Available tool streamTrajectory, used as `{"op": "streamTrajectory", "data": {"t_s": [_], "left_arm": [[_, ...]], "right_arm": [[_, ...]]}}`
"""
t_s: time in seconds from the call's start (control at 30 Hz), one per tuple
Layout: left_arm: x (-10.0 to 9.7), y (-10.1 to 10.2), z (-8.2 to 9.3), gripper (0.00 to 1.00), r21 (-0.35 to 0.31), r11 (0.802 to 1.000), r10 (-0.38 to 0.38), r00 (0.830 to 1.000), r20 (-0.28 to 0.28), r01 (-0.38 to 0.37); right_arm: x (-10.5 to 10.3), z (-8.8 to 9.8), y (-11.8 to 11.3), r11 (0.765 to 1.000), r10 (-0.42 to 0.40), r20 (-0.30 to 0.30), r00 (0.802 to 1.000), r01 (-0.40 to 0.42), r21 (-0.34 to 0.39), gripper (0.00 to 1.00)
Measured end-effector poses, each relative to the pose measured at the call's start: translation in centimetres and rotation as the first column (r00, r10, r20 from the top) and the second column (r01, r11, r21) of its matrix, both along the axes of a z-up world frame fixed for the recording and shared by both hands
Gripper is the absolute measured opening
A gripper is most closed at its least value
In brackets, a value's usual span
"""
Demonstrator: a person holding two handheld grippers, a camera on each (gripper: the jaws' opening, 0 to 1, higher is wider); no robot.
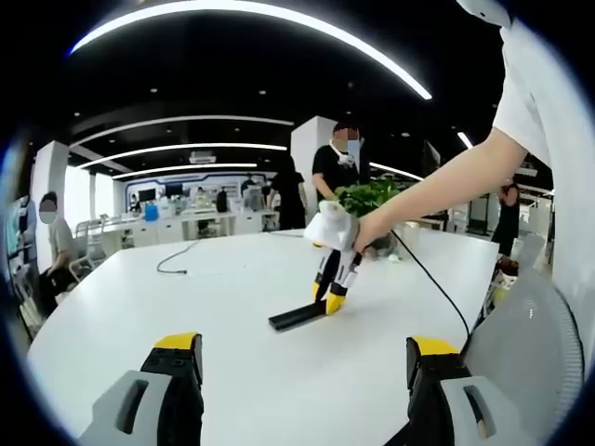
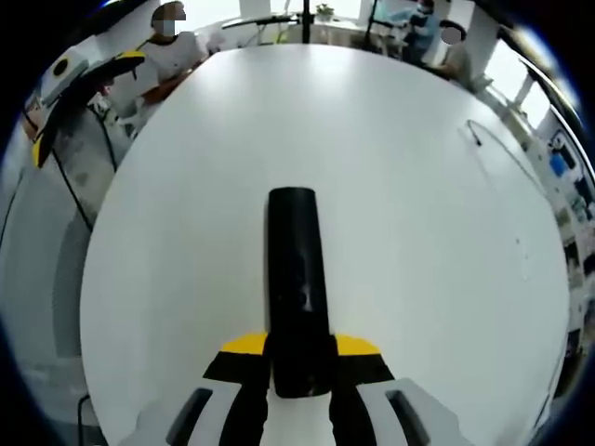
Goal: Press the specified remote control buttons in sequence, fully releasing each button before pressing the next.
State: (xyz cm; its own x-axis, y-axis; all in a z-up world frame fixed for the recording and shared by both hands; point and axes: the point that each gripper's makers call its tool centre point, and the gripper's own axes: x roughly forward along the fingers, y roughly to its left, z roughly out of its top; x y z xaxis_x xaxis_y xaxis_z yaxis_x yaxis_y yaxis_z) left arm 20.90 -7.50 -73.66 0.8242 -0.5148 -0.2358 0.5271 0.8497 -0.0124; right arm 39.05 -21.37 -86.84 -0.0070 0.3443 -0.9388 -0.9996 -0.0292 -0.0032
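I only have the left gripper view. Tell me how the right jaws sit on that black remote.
Observer: In the right gripper view, the remote runs lengthwise away from the right gripper. Its near end sits between the jaws, which hug both sides.
Operator: Read me the buttons.
Observer: I can't. Its top shows as plain glossy black in that view, with no buttons legible.
Operator: Check the table past its far end.
Observer: The white table is bare just beyond the remote. A thin cable lies well off to the right of that view.
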Motion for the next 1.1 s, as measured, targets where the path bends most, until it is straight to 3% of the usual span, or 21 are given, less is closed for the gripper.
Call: {"op": "streamTrajectory", "data": {"t_s": [0.3,0.57,0.93,1.1], "left_arm": [[0.03,0.05,0.05,0.94,0.003,1.000,0.005,1.000,0.005,-0.005],[0.07,0.17,0.00,0.94,0.005,1.000,0.012,1.000,0.002,-0.012],[0.00,0.12,-0.08,0.93,0.007,1.000,0.008,1.000,-0.003,-0.008],[-0.02,0.11,-0.15,0.93,0.011,1.000,0.006,1.000,-0.005,-0.006]], "right_arm": [[-0.08,0.10,0.06,1.000,0.026,0.027,0.999,-0.027,0.010,0.22],[0.06,0.12,-0.09,0.998,-0.036,0.015,0.999,0.035,0.044,0.22],[-0.27,0.29,0.04,0.998,-0.009,0.130,0.991,0.001,0.065,0.22],[-0.04,0.35,-0.06,0.996,-0.048,0.126,0.991,0.039,0.076,0.22]]}}
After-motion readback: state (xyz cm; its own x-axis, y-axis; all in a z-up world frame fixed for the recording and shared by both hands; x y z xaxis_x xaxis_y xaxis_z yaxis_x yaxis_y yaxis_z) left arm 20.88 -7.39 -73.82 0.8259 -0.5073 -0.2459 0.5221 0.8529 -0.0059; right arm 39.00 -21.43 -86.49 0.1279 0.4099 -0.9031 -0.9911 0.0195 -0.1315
